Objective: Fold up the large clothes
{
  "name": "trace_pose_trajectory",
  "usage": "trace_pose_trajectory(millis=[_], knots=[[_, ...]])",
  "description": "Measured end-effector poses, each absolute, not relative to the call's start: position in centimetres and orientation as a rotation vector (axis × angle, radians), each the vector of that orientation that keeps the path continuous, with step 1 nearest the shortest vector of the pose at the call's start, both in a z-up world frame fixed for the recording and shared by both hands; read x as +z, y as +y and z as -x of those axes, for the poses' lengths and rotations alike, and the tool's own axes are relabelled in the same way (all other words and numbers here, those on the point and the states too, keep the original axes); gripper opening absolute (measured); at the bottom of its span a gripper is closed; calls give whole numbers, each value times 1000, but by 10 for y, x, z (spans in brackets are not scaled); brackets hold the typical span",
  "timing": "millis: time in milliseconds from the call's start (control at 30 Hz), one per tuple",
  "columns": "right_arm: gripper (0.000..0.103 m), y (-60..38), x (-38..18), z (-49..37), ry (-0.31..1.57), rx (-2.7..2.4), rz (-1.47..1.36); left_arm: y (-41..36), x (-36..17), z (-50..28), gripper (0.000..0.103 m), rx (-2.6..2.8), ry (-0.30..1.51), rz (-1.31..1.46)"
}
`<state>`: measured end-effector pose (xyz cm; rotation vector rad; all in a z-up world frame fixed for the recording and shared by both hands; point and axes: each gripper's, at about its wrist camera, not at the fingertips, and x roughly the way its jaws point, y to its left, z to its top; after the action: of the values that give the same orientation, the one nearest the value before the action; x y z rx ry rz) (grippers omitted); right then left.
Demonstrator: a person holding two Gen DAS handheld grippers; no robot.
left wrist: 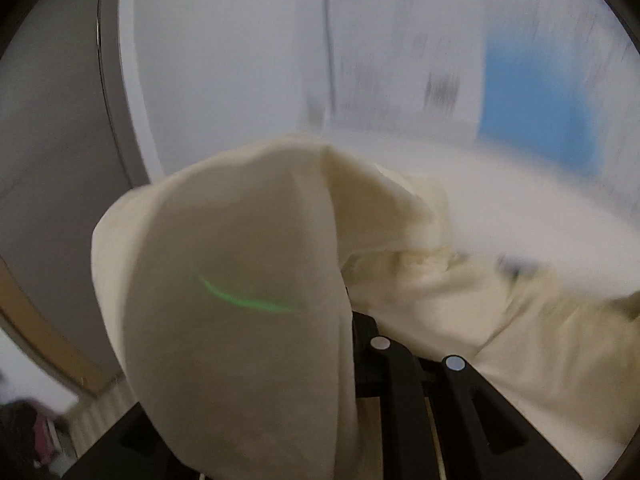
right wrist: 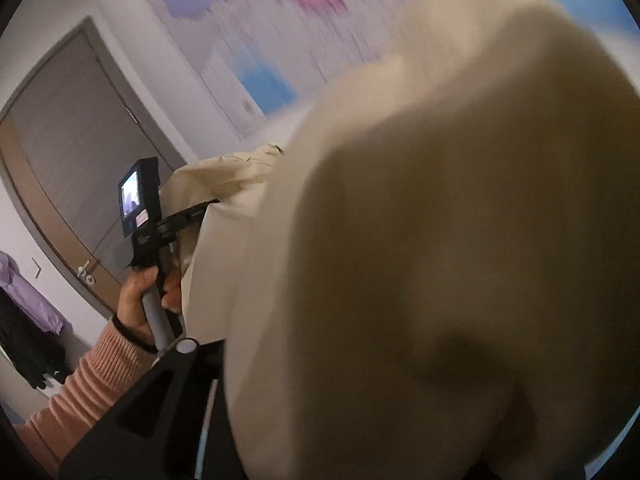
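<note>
A large cream garment [left wrist: 240, 280] is lifted in the air and drapes over my left gripper [left wrist: 360, 340], hiding its left finger; the right finger [left wrist: 456, 364] shows bare. The jaws look closed on the cloth. In the right wrist view the same cream garment [right wrist: 440, 260] fills most of the frame and covers my right gripper [right wrist: 224, 360]; only its left finger [right wrist: 186, 348] shows, pressed against the cloth. The left hand-held gripper [right wrist: 140, 216] appears there too, held by a hand in a pink sleeve, its front under the garment.
A grey door [right wrist: 80, 140] with a wooden frame stands at left. A wall with pink, purple and blue patches [right wrist: 264, 76] is behind. Purple and black clothes [right wrist: 24, 320] hang at far left. A white surface [left wrist: 520, 200] lies beyond the garment.
</note>
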<state>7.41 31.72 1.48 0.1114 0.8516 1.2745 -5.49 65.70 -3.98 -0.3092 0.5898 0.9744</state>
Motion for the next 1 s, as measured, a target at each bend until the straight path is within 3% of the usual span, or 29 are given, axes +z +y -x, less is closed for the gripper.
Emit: trace_pose_trajectory(millis=[133, 433, 567, 667, 967, 1000], knots=[[39, 302, 2, -79, 928, 1279, -158, 664, -74, 61, 15, 908, 630, 386], [71, 247, 1, -73, 1048, 1269, -218, 674, -81, 71, 26, 881, 651, 434], [72, 204, 9, -72, 1026, 1238, -224, 678, -83, 75, 27, 883, 680, 442], [64, 187, 18, -81, 995, 1190, -237, 673, -79, 83, 28, 867, 681, 430], [68, 171, 19, -90, 861, 1042, -113, 633, -53, 132, 37, 827, 640, 403], [60, 173, 19, -91, 856, 1038, -80, 631, -46, 126, 38, 820, 631, 402]])
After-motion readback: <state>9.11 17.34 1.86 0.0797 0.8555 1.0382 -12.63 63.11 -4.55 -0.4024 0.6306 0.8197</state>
